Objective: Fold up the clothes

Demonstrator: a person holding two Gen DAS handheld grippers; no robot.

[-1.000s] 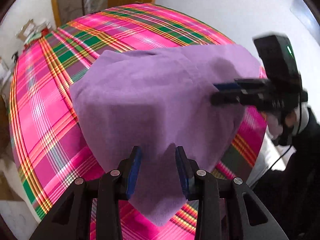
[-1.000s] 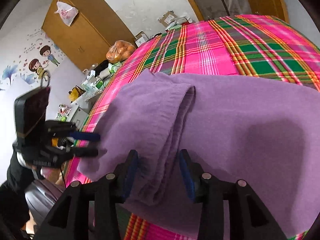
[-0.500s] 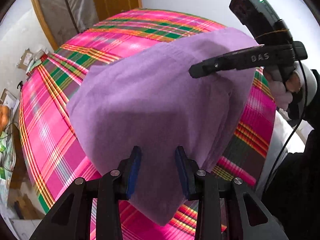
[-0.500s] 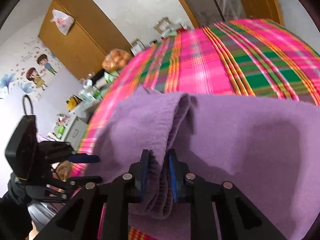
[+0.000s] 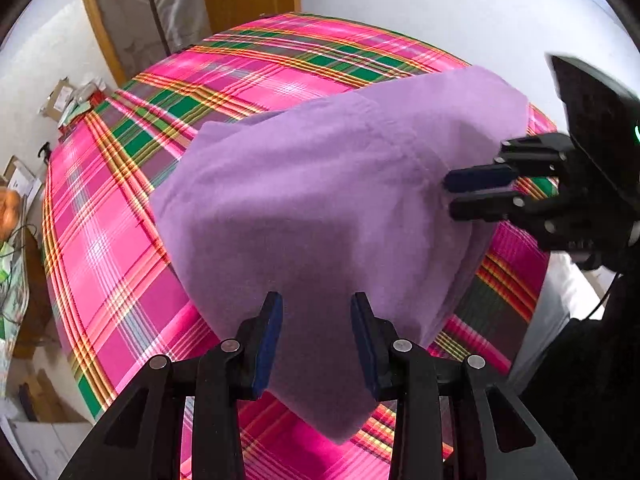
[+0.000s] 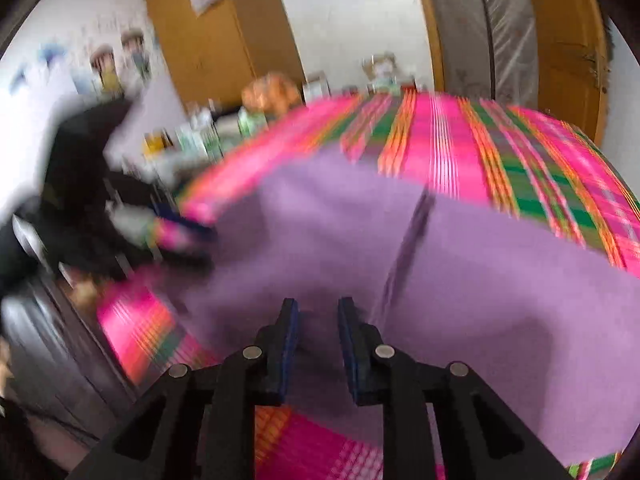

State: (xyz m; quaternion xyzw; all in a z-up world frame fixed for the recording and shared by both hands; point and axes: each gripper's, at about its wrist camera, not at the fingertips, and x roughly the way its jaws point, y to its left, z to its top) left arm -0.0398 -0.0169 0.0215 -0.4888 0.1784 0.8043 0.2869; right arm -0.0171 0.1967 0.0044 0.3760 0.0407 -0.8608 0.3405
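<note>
A bed point(image 5: 120, 240) covered in pink, green and orange plaid carried one purple garment point(image 5: 320, 200), spread across its near part, one corner overhanging.

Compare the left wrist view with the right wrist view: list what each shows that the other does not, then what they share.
Left wrist only: the right gripper seen from the side, nipping the purple garment's edge, and a plain white wall.

Right wrist only: a wooden wardrobe, cartoon wall stickers and cluttered boxes, all blurred.

Both: the garment spread on the pink plaid bedspread, the door, and the left gripper, its pads apart over the garment.
</note>
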